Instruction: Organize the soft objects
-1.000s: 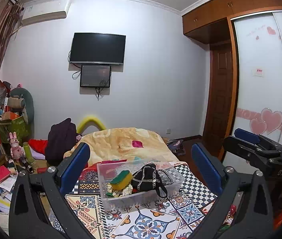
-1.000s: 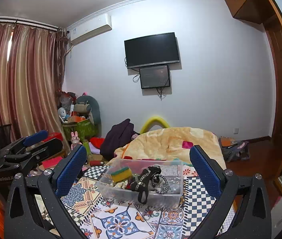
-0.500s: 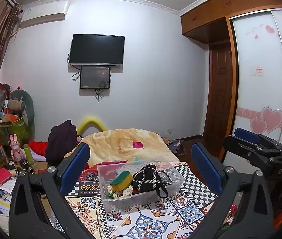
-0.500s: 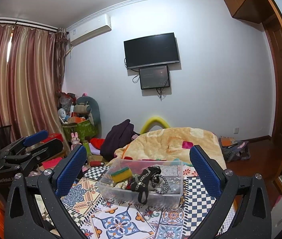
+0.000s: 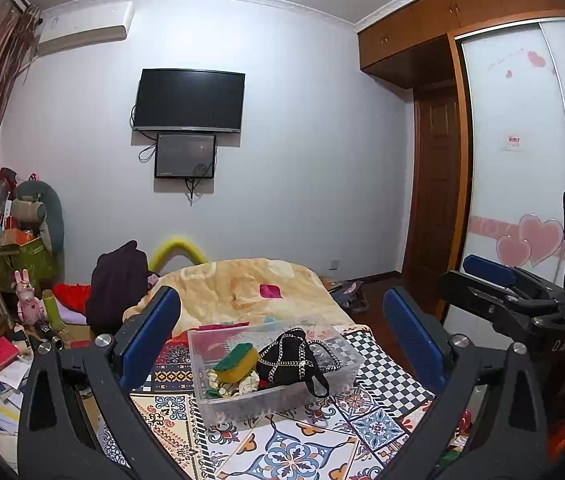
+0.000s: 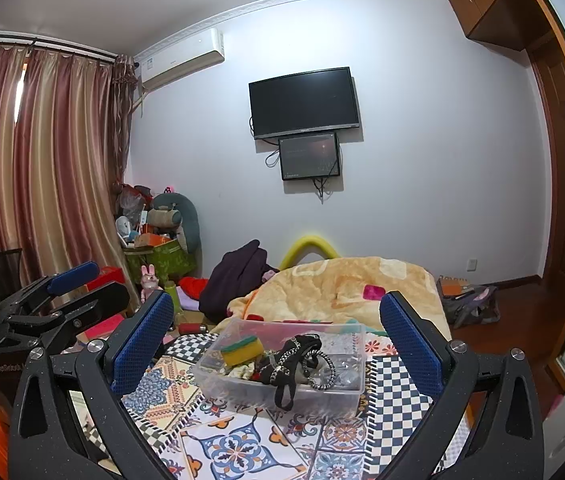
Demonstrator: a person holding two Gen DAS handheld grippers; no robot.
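I hold both the left gripper (image 5: pixel 282 336) and the right gripper (image 6: pixel 276 338) spread wide and empty, raised over the patterned bed cover (image 5: pixel 294 448). Just ahead between each pair of fingers sits the clear bin (image 5: pixel 242 400), holding a sponge (image 5: pixel 236 362) and black chain bag (image 5: pixel 286 360). I judge it best to lower one gripper straight onto the sponge and squeeze lightly.

We count one clear plastic bin (image 5: pixel 274 396), and inside it one yellow sponge with green top (image 5: pixel 237 362) and one black bag with silver chain (image 5: pixel 291 358). On the wall we count two dark screens (image 5: pixel 188 101), and one white air conditioner (image 5: pixel 84 28).
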